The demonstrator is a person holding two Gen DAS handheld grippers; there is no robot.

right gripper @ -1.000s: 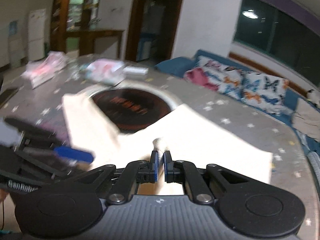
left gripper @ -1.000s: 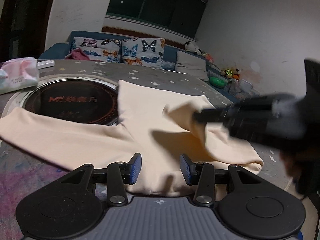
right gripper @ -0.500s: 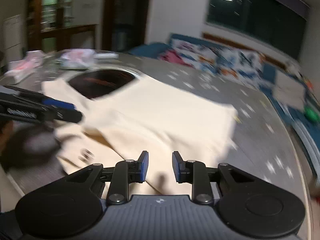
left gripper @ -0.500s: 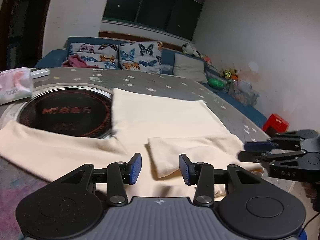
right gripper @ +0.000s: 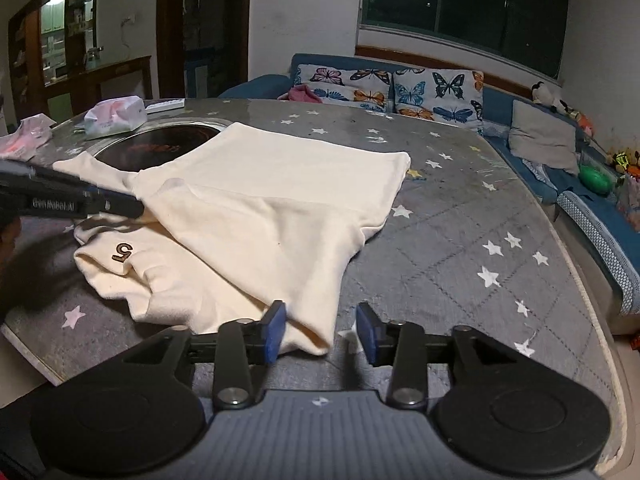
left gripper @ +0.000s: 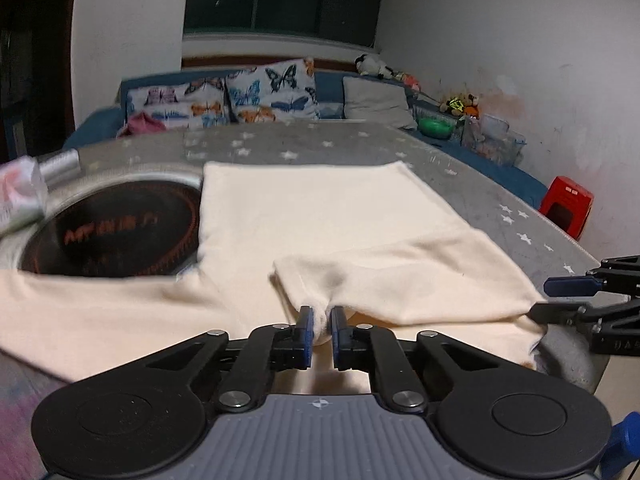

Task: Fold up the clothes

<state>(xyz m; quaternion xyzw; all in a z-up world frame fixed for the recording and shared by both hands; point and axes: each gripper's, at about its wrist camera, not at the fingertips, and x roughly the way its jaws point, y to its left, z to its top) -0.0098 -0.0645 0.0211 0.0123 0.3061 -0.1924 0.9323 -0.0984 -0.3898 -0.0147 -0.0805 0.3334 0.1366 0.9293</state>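
A cream T-shirt [left gripper: 328, 216] lies spread on the grey star-print table; it also shows in the right wrist view [right gripper: 272, 200], with one sleeve folded over the body and a "5" mark near the collar [right gripper: 122, 252]. My left gripper [left gripper: 319, 330] is shut on a pinch of the folded sleeve's edge. My right gripper [right gripper: 322, 330] is open and empty at the shirt's near corner; it also shows at the right edge of the left wrist view [left gripper: 576, 298].
A round black induction cooktop [left gripper: 112, 236] is set into the table [right gripper: 460, 248], partly under the shirt. Tissue packs [right gripper: 114, 116] lie at the far left. A blue sofa with butterfly cushions [right gripper: 396, 88] runs behind. A red stool [left gripper: 566, 204] stands on the right.
My right gripper let go of the sleeve after laying it over the body and drew back open. My left gripper moved forward and closed on the folded sleeve's edge.
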